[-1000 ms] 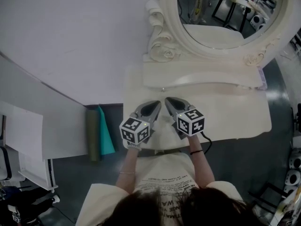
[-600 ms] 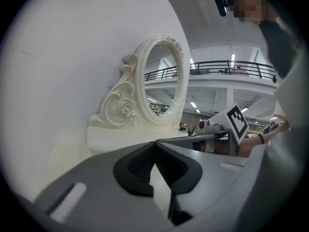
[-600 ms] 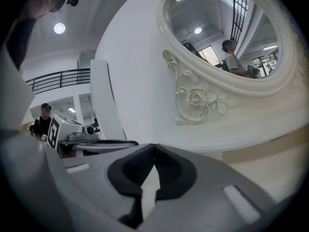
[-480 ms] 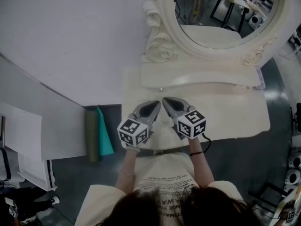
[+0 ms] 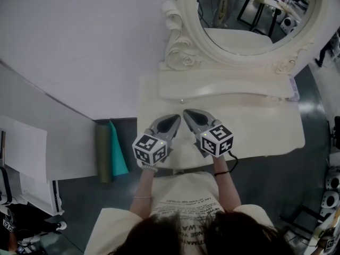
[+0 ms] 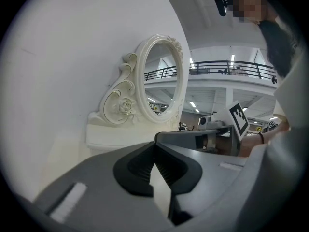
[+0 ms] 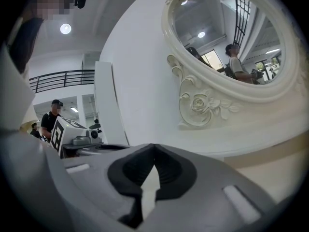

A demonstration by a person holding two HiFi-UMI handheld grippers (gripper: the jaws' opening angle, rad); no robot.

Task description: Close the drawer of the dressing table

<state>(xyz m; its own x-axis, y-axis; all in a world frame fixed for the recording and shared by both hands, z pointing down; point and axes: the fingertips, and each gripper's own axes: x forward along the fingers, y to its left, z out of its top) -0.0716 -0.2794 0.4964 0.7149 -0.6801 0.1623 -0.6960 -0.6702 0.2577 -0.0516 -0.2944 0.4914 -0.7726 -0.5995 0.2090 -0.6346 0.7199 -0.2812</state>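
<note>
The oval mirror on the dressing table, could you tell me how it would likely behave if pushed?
The mirror is probably rigid but fragile, being glass in a carved frame. It seems unlikely to tip or slide, as its frame rises from a broad base on the dressing table.

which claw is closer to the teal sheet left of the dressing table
Left. The left claw is to the right of the teal sheet; the right claw is beyond it, farther right.
</note>
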